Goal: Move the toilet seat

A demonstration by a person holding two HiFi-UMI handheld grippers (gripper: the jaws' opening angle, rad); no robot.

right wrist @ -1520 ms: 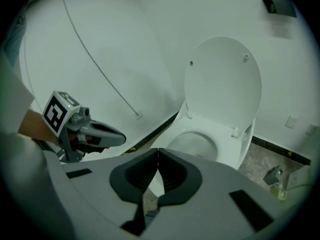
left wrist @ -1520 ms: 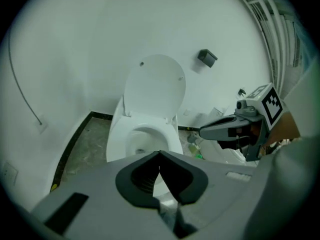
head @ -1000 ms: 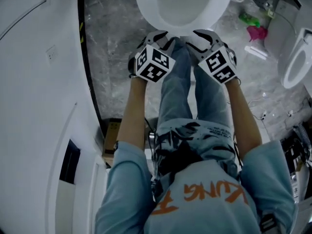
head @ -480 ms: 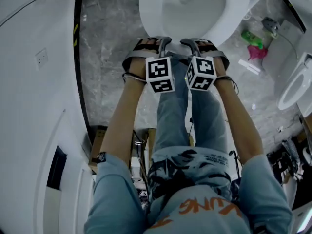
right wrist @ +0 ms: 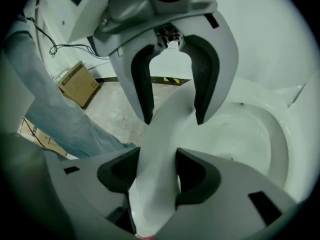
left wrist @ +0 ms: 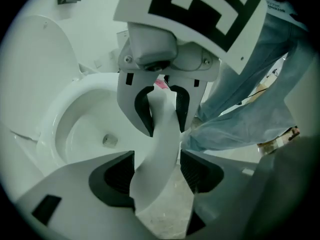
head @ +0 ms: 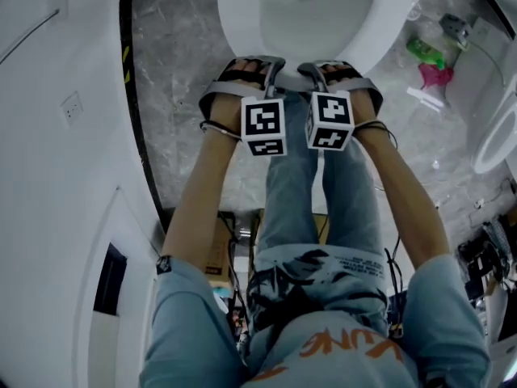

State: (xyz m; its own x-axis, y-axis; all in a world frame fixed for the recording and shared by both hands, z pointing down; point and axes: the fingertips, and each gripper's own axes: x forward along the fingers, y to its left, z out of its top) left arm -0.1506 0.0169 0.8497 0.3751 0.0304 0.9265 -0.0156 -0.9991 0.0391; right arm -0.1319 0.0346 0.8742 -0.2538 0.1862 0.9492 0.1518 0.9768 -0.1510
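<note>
A white toilet bowl [head: 315,14] fills the top of the head view, and both grippers meet at its front rim. The toilet seat [left wrist: 155,149] shows as a curved white band that runs from one gripper's jaws to the other's. My left gripper [left wrist: 157,176] has the seat between its jaws, which are opening; a gap shows beside the right pad. My right gripper [right wrist: 152,176] is closing, and both pads lie against the seat [right wrist: 165,129]. Seen from above, the left gripper [head: 271,69] and right gripper [head: 315,71] sit side by side.
The person's jeans-clad legs [head: 311,176] stand just behind the grippers. A cardboard box [right wrist: 80,84] lies on the grey marble floor. Pink and green items [head: 432,75] and a second toilet [head: 497,128] are at the right. A white wall [head: 56,136] borders the left.
Both grippers have turned so their marker cubes face up and have drawn closer together at the bowl's front rim. The head view has shifted slightly.
</note>
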